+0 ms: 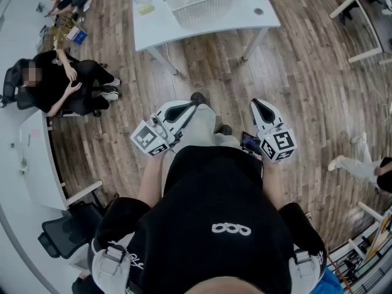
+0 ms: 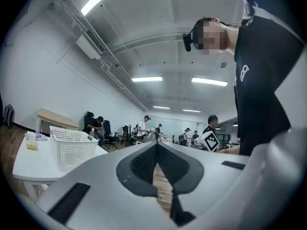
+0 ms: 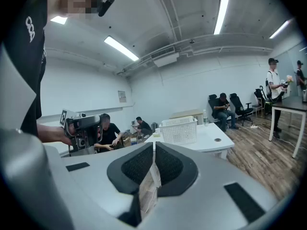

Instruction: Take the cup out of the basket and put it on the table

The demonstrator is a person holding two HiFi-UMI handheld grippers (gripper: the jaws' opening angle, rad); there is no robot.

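A white mesh basket [image 1: 196,2] stands on a white table [image 1: 257,18] far ahead of me; what lies inside it I cannot make out, and no cup shows. I hold both grippers close to my body, well short of the table. My left gripper [image 1: 197,100] has its pads pressed together on nothing. My right gripper [image 1: 258,106] is also shut and empty. In the left gripper view, the basket [image 2: 72,145] and table [image 2: 26,166] lie to the left of the left gripper [image 2: 157,145]. In the right gripper view, the basket [image 3: 180,128] sits just above the right gripper [image 3: 153,145].
Small yellow and purple items [image 1: 145,2] lie on the table beside the basket. Wooden floor [image 1: 202,66] stretches between me and the table. People sit at the left [image 1: 58,84] by another white desk [image 1: 37,164]. An office chair [image 1: 67,228] stands at lower left.
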